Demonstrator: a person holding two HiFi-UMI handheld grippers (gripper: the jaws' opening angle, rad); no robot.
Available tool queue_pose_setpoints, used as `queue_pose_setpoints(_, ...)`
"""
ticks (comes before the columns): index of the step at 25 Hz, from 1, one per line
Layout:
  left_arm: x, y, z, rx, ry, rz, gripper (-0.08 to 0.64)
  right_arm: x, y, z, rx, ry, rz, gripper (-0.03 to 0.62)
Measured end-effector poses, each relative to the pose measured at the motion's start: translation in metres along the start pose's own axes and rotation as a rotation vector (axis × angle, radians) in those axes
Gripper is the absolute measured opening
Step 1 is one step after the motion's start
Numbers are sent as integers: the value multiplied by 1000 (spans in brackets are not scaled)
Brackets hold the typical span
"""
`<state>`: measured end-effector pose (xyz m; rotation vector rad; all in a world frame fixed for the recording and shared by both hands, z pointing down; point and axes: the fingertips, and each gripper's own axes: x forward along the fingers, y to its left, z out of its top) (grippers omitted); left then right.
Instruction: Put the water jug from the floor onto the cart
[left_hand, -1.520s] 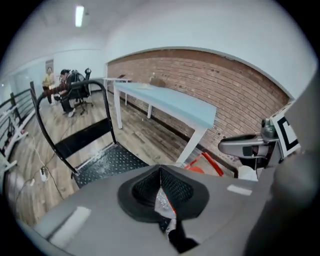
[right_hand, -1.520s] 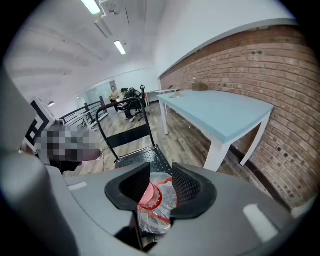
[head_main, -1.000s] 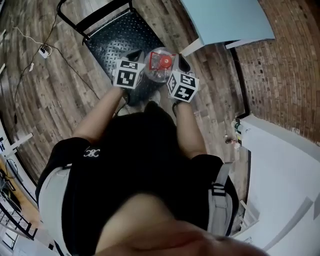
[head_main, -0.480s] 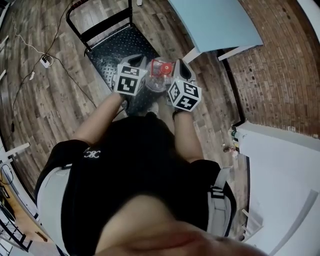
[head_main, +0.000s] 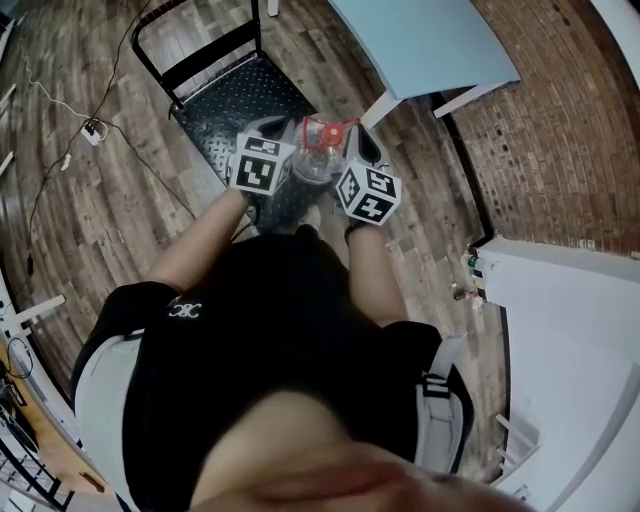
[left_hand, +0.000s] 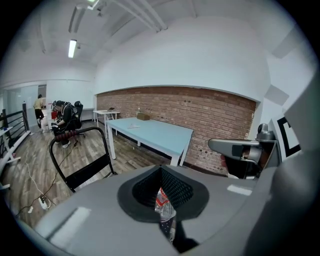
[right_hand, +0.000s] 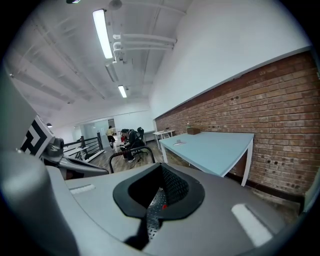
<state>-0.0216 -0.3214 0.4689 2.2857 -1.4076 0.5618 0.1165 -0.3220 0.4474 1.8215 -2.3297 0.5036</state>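
Observation:
The clear water jug (head_main: 318, 152) with a red cap hangs between my two grippers, above the near end of the black perforated cart (head_main: 232, 92). My left gripper (head_main: 274, 128) presses its left side and my right gripper (head_main: 360, 142) its right side, and both have their jaws shut. In the left gripper view the shut jaws (left_hand: 163, 196) leave a slit that shows a strip of the jug (left_hand: 165, 214). The right gripper view shows the same at its jaws (right_hand: 158, 196), with a sliver of jug (right_hand: 154, 210). The jug's lower body is hidden by the marker cubes.
The cart's black handle (head_main: 196, 44) stands at its far end. A light blue table (head_main: 425, 40) is beyond on the right, by a brick wall (head_main: 560, 120). White furniture (head_main: 570, 340) fills the right. Cables and a power strip (head_main: 90, 128) lie on the wooden floor at left.
Both grippers have risen together with the jug squeezed between them, and it now hangs a little higher over the cart's near end. Jaws stayed shut.

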Motion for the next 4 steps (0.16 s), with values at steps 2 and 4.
queue_pose_setpoints(2,0,0,-2,2,1,3,2,-1,0,-1,-1,0,0,12)
queue_pose_setpoints(4,0,0,-3,4,1,7,2,-2,0,-2,-3,0,0,12)
